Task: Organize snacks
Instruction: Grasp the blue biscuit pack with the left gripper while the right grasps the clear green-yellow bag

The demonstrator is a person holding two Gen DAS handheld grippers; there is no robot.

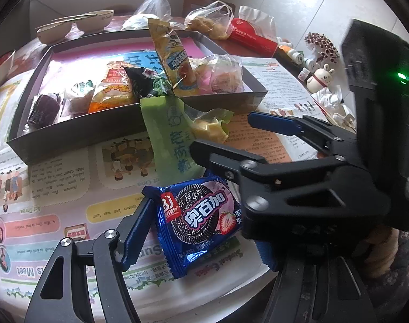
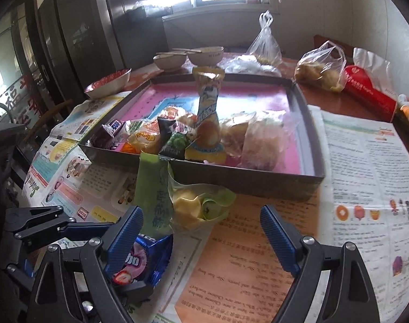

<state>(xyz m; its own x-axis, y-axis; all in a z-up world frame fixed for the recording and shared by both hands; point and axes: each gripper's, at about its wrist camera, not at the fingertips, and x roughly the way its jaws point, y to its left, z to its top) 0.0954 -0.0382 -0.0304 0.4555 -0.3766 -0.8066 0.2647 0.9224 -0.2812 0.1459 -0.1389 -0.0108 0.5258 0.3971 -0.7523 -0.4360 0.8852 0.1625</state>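
Blue strawberry sandwich-cookie pack (image 1: 197,222) lies on newspaper (image 1: 69,188) between the left gripper (image 1: 201,238) fingers, left pad (image 1: 135,231) at its edge (right one hidden). Right gripper (image 1: 223,137) spread above it, near green wrapper (image 1: 172,137). Dark snack tray (image 1: 78,132) behind.

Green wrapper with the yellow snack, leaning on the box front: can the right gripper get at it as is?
Probably yes. The right gripper is open with the green wrapper straight ahead and only newspaper between. The blue cookie pack lies close left.
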